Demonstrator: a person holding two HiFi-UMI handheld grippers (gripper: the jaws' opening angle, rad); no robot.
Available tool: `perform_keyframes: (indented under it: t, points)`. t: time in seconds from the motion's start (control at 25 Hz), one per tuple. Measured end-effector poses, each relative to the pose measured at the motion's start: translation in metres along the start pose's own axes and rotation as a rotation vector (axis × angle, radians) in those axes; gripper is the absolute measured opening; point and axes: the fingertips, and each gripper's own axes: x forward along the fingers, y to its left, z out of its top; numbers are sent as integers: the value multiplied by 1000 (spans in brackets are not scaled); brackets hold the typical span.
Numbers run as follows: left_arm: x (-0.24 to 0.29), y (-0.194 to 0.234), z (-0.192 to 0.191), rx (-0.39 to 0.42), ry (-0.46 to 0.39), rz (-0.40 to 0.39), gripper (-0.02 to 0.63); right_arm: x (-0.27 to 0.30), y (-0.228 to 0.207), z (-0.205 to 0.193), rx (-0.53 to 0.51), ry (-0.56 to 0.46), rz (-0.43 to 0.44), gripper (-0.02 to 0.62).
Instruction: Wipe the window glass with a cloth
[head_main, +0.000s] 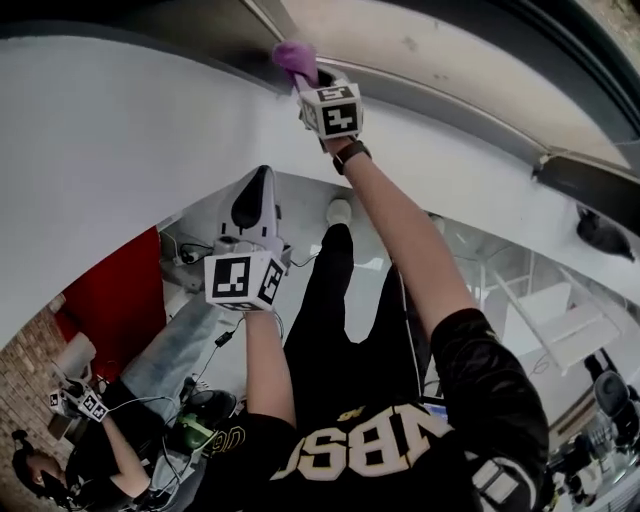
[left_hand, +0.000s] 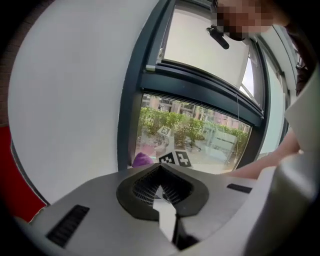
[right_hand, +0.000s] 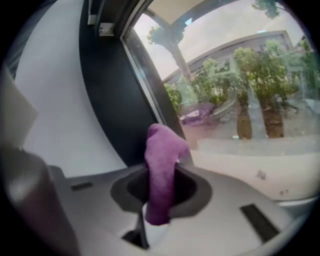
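A purple cloth (head_main: 295, 55) is bunched in my right gripper (head_main: 308, 78), which is shut on it and raised to the lower left corner of the window glass (head_main: 420, 40). In the right gripper view the cloth (right_hand: 162, 165) stands up out of the right gripper (right_hand: 159, 202), its top against the glass (right_hand: 240, 100) beside the dark frame (right_hand: 112, 85). My left gripper (head_main: 260, 180) hangs lower, away from the window, shut with nothing in it. From the left gripper (left_hand: 162, 200) view, the cloth (left_hand: 142, 159) shows at the pane's bottom left.
A white wall (head_main: 120, 140) runs left of the dark window frame (left_hand: 132, 100). A black window handle (left_hand: 218, 37) sits on the upper sash. Another person (head_main: 60, 450) with marker cubes is at lower left, by a red panel (head_main: 125, 300).
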Motion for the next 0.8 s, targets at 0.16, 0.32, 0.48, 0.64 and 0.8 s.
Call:
perform_keyframes:
  t: [0.16,0.32,0.48,0.64,0.8]
  points:
    - [-4,-7,-12,-12,23,1,18,22,3,26,29,-35,20,75]
    - [8,-22,-21,-39,44,-41,18,-9,-42,27,81,-57,-61,76]
    - [33,-67,-24,-24,52,-128,18,-77,-117,7,45,-21,-169,75]
    - [63,-146,-34,3,53,-257,18,-180,-214,-12,56,-26,-317,75]
    - [94,-248,-48,21,75,-366,18,-293,-331,-35,184,-67,-481,75]
